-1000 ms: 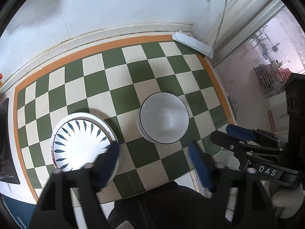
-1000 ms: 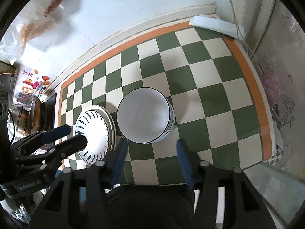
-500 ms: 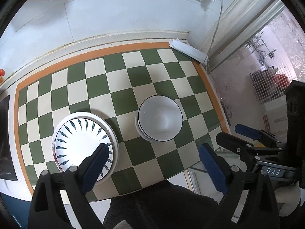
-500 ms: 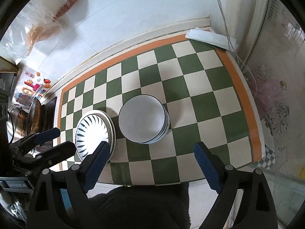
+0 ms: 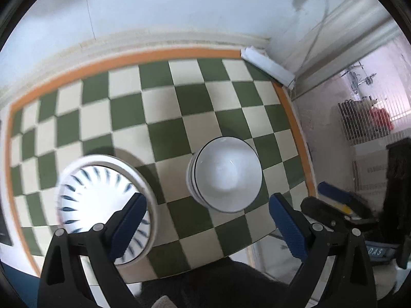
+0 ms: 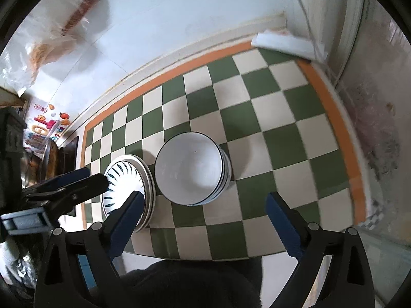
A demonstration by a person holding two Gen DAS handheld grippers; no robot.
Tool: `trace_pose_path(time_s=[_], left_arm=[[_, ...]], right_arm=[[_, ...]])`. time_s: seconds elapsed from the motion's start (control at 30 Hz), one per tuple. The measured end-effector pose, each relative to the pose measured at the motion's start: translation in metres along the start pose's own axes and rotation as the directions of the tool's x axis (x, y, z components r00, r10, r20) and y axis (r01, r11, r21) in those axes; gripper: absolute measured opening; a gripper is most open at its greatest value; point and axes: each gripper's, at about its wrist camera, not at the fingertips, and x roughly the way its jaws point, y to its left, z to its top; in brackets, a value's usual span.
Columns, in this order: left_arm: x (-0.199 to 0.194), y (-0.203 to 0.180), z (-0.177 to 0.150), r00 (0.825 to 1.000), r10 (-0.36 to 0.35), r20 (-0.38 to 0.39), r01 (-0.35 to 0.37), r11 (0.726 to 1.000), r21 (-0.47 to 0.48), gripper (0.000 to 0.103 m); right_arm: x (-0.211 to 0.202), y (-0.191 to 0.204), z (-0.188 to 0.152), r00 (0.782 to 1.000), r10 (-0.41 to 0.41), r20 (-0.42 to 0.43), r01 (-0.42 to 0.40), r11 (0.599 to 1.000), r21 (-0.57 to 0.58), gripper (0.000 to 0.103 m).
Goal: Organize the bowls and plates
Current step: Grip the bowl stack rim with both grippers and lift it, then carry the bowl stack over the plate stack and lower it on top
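Plates (image 5: 102,195) lie just left of bowls (image 5: 226,174) on tablecloth (image 5: 164,113).

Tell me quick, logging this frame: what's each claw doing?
Left claw: open, holding nothing, above the stacked bowls.
Right claw: open, holding nothing.

Glossy glazed ceramic bowls (image 6: 188,172) and plates (image 6: 125,184) sit on a smooth checkered tablecloth (image 6: 282,133); the gripper fingers (image 6: 125,220) carry ribbed blue pads on matt black plastic.
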Motion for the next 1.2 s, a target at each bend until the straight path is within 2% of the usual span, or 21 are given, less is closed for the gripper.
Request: trace_pose_path(time_s=[0.1,0.23,0.37,0.47,0.7,0.77,0.83,0.9,1.0,1.07,1.2], left_arm=[[0.033,0.011,0.01,0.996,-0.045,-0.071,0.042,0.998,-0.044,0.098],[0.068,0.02,0.024,0.986,-0.11,-0.125,0.099,0.991,-0.091,0.098],[0.101,0.023,0.038,0.981,-0.083,-0.173,0.067,0.993,-0.095,0.097],[0.121,0.027,0.044,0.973,-0.091,-0.212,0.067,0.991,-0.118,0.096],[0.154,0.033,0.049,0.945,-0.147,-0.294,0.104,0.982,-0.159,0.096],[0.16,0.034,0.048,0.938,-0.167,-0.303,0.119,0.978,-0.171,0.089],[0.163,0.035,0.048,0.934,-0.185,-0.306,0.135,0.975,-0.177,0.063],[0.164,0.032,0.048,0.936,-0.164,-0.312,0.118,0.98,-0.159,0.057],[0.162,0.031,0.047,0.941,-0.159,-0.298,0.12,0.982,-0.146,0.056],[0.16,0.031,0.045,0.946,-0.157,-0.284,0.121,0.983,-0.14,0.055],[0.157,0.028,0.04,0.96,-0.128,-0.248,0.106,0.989,-0.1,0.054]], right_arm=[[0.027,-0.013,0.006,0.997,0.067,-0.039,-0.065,0.997,0.05,0.097],[0.068,-0.031,0.013,0.986,0.142,-0.089,-0.131,0.984,0.124,0.097],[0.11,-0.046,0.017,0.968,0.207,-0.141,-0.181,0.968,0.176,0.097],[0.133,-0.056,0.017,0.955,0.251,-0.159,-0.216,0.954,0.209,0.097],[0.176,-0.069,0.017,0.921,0.349,-0.175,-0.297,0.917,0.266,0.097],[0.185,-0.073,0.017,0.908,0.381,-0.172,-0.322,0.9,0.294,0.097],[0.194,-0.077,0.017,0.899,0.403,-0.172,-0.338,0.887,0.315,0.093],[0.2,-0.077,0.018,0.892,0.416,-0.176,-0.348,0.882,0.318,0.084],[0.211,-0.075,0.019,0.881,0.429,-0.201,-0.353,0.878,0.324,0.068],[0.218,-0.074,0.019,0.883,0.415,-0.218,-0.337,0.885,0.321,0.059],[0.219,-0.07,0.018,0.888,0.415,-0.197,-0.349,0.888,0.299,0.058]])
